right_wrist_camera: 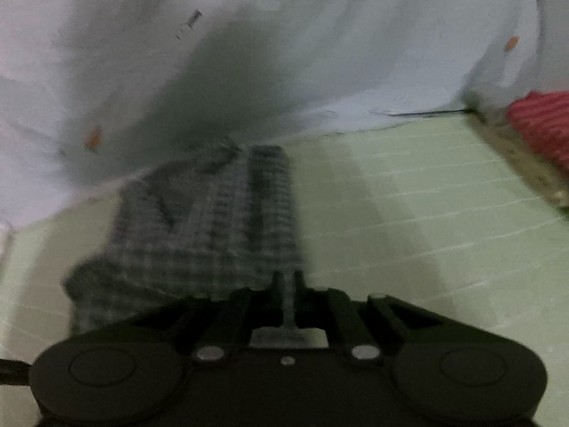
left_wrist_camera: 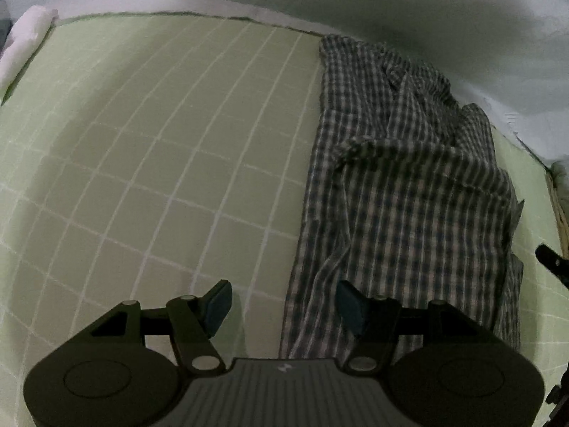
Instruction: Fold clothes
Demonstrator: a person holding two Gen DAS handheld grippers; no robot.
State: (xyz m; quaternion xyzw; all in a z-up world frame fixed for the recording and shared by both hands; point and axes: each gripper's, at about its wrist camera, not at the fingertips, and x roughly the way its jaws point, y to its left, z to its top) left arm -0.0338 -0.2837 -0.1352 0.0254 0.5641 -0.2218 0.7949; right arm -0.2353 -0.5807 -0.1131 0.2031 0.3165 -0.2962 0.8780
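Green, white-gridded mat covers the surface under both views. The left tongs stand well apart and hold nothing: one pad hangs over bare mat, the other over the near left edge of the checked shirt; whether it touches the cloth cannot be told. The shirt lies on the right part of the mat, folded into a long strip whose long axis runs from the near edge away to the far edge, where it meets the pale sheet; its far end is rumpled. A rolled white cloth lies at the mat's far left corner.

In the blurred right wrist view, the right tongs are drawn narrow and pinch a thin fold at the shirt's near right corner. The strip again runs away from the camera. At the far right, a red ribbed cloth lies beyond the mat's edge. No container shows.
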